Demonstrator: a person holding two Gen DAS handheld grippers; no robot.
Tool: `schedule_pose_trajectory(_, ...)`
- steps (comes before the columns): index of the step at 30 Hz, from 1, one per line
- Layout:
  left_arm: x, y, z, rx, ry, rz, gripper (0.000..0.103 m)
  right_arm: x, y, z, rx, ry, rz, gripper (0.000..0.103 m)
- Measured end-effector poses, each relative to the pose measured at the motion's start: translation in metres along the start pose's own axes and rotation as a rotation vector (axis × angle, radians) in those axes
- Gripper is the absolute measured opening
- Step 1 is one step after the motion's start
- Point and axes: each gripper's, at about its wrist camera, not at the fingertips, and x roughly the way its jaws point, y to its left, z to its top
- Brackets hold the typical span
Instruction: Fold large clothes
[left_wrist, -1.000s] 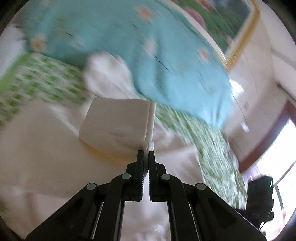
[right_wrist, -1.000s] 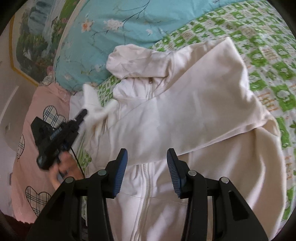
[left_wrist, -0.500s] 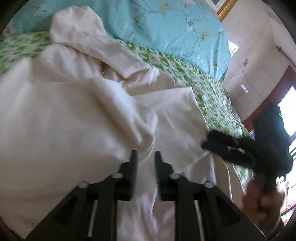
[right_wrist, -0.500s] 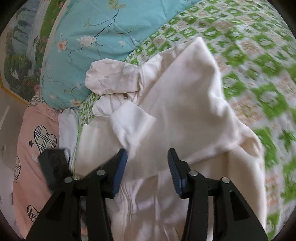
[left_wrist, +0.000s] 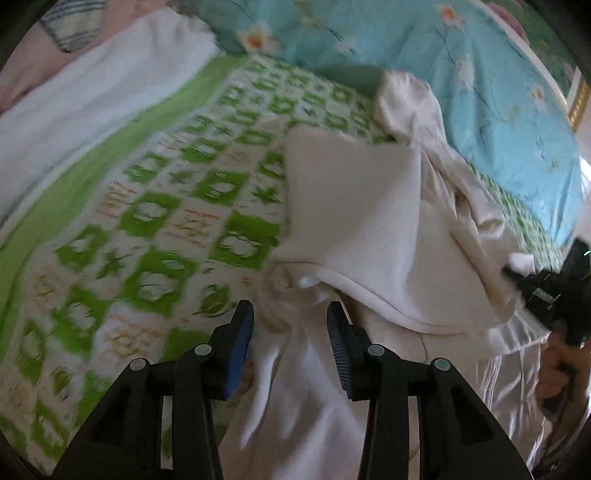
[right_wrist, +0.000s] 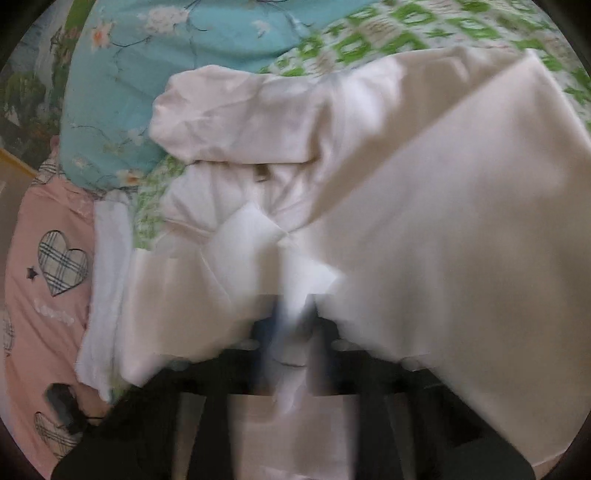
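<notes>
A large cream zip hoodie (left_wrist: 354, 206) lies on the bed, its sleeves folded across its body. My left gripper (left_wrist: 291, 325) is open, jaws wide, with a bunched edge of the hoodie just in front of and between them. In the right wrist view the hoodie (right_wrist: 424, 229) fills the frame. My right gripper (right_wrist: 293, 314) is blurred and its jaws stand close together, seemingly pinching a sleeve cuff (right_wrist: 255, 236). The right gripper also shows at the right edge of the left wrist view (left_wrist: 554, 291).
The bed has a green-and-white patterned sheet (left_wrist: 155, 221). A turquoise floral quilt (left_wrist: 480, 74) lies behind the hoodie. A white towel (left_wrist: 92, 85) and a pink heart-print cover (right_wrist: 48, 266) lie at the side.
My left gripper let go of the sleeve cuff, opened wide and swung left to the hoodie's side edge. My right gripper moved in to the cuff and closed.
</notes>
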Motion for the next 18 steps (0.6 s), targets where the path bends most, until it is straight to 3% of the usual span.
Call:
schedule_pose_trajectory(3, 0.01, -0.004, 0.001, 0.021, -0.003, 0.045, 0.039, -0.061, 0.009, -0.002, -0.027, -0.175, -0.009, 0.008)
schedule_pose_trajectory(6, 0.019, 0.001, 0.003, -0.051, 0.001, 0.052, 0.034, -0.104, -0.005, -0.006, -0.006, -0.281, -0.06, 0.008)
schedule_pose_trajectory(9, 0.016, 0.017, 0.001, -0.166, -0.018, -0.002, 0.031, -0.112, -0.031, -0.015, 0.01, -0.253, -0.13, 0.008)
schedule_pose_trajectory(14, 0.01, 0.027, -0.004, -0.221, -0.033, -0.005, 0.025, -0.082, -0.055, -0.038, 0.032, -0.108, -0.195, 0.012)
schedule_pose_trajectory(18, 0.003, 0.035, -0.008, -0.218, -0.018, -0.021, 0.026, -0.106, -0.059, -0.045, 0.067, -0.175, -0.274, 0.026)
